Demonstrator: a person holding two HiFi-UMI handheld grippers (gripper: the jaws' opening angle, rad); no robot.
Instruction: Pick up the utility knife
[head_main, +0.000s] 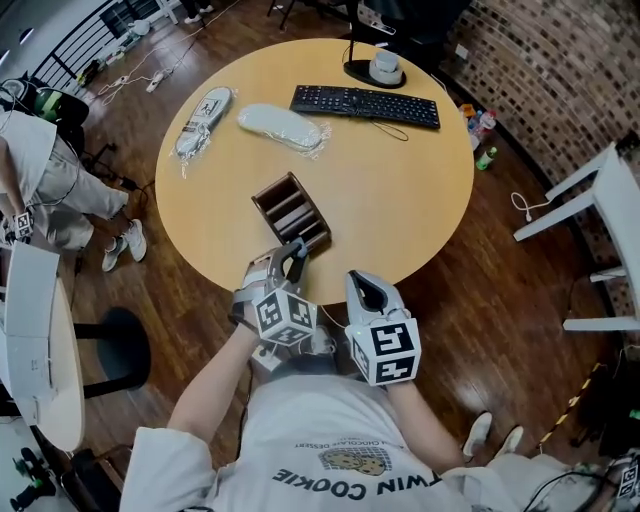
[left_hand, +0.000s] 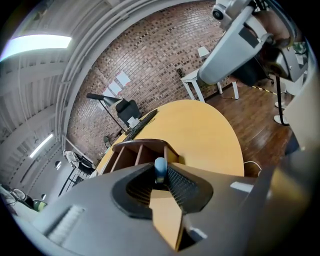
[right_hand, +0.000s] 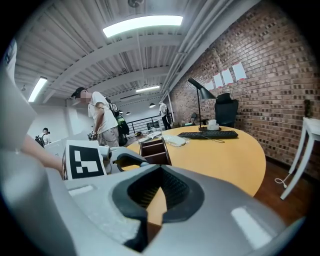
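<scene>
Pinching left hand-held gripper (head_main: 296, 252): is clamping utility knife (left_hand: 160, 168) by blue end
Utility knife: is sitting at organizer (head_main: 291, 213) 6 o'clock end
Right hand-held gripper (head_main: 366, 289): jaws are pressing together, empty

Large lettering is printed on the person's white shirt (head_main: 300, 440), seen upside down in the head view. "WIN COOKIE" is read, preceded by a partly hidden letter. A smaller line beside a cookie emblem appears to end in "DESSERT", though it is too small for certainty. Square black-and-white coded markers are carried on the cubes of the left gripper (head_main: 297, 252) and the right gripper (head_main: 366, 286).
</scene>
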